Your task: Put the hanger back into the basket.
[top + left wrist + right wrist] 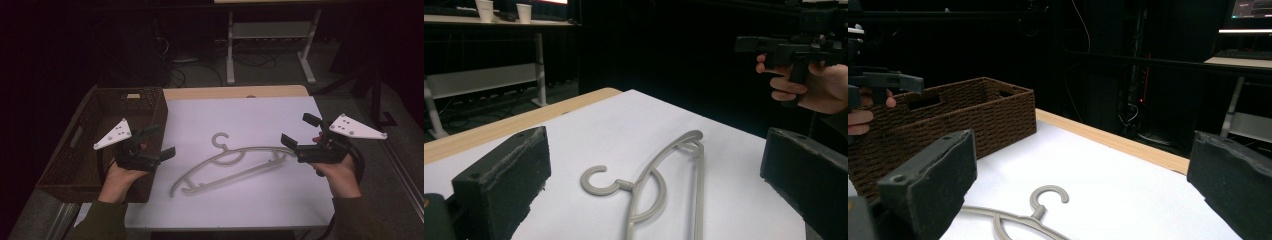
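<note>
Where the desk [280, 200] meets its left edge, a dark brown woven basket [65, 165] with a cut-out handle slot in its wall, standing partly on the white sheet and reaching past the desk's left side. Just in front of the basket's right wall, seen from the high view, the left gripper [161, 142], held in the left hand [119, 181] above the basket's near right corner, jaws spread wide with nothing between them, grey three-cornered plate on top. In the left gripper view, the two black foam-faced jaws far apart at the bottom corners, the hanger lying on the sheet between and beyond them, not touched. At the middle of the white sheet, a light grey plastic clothes hanger [225, 167], lying flat, hook [220, 141] toward the far side of the desk, its long arm running from near the left gripper's side across to the right, its right end just beside the right gripper's nearer jaw in the high view; contact there not clear. Further right, the right gripper [298, 131], gripped by the right hand [342, 172] over the sheet's right part, jaws likewise wide apart and empty, grey plate on top, cable trailing off behind the hand. In the right gripper view, the hanger's hook and neck low between the open jaws, the basket at left behind it, a strip of bare wood along the desk's far edge.
</note>
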A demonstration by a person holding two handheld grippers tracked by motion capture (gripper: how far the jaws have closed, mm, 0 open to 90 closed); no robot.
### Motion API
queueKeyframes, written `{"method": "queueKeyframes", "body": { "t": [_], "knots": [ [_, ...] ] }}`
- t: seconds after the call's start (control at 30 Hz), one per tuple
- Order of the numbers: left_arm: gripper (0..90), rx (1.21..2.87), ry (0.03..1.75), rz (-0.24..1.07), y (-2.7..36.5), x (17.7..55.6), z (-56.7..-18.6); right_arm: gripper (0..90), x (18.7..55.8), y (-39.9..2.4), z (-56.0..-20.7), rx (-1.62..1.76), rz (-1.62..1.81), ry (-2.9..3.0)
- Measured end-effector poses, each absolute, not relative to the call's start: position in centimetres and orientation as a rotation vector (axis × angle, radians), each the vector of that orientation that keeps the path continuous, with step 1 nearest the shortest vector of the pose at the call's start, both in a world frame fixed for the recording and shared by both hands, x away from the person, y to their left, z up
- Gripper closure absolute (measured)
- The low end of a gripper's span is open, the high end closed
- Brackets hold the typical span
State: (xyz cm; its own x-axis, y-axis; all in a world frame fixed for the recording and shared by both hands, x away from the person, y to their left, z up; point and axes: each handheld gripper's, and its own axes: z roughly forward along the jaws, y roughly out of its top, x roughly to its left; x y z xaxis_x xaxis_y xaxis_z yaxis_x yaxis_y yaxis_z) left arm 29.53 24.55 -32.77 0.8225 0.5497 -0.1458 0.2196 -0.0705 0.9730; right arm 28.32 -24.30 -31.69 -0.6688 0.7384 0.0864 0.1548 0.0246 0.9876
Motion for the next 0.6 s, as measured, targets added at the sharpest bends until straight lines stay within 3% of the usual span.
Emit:
{"method": "queueKeyframes", "body": {
  "t": [0.6],
  "knots": [
    [0.0,1.866,0.626,0.243,20.5,30.2,-33.1,0.0,28.7,-23.5,-32.4,0.944,1.52,2.007]
  ]
}}
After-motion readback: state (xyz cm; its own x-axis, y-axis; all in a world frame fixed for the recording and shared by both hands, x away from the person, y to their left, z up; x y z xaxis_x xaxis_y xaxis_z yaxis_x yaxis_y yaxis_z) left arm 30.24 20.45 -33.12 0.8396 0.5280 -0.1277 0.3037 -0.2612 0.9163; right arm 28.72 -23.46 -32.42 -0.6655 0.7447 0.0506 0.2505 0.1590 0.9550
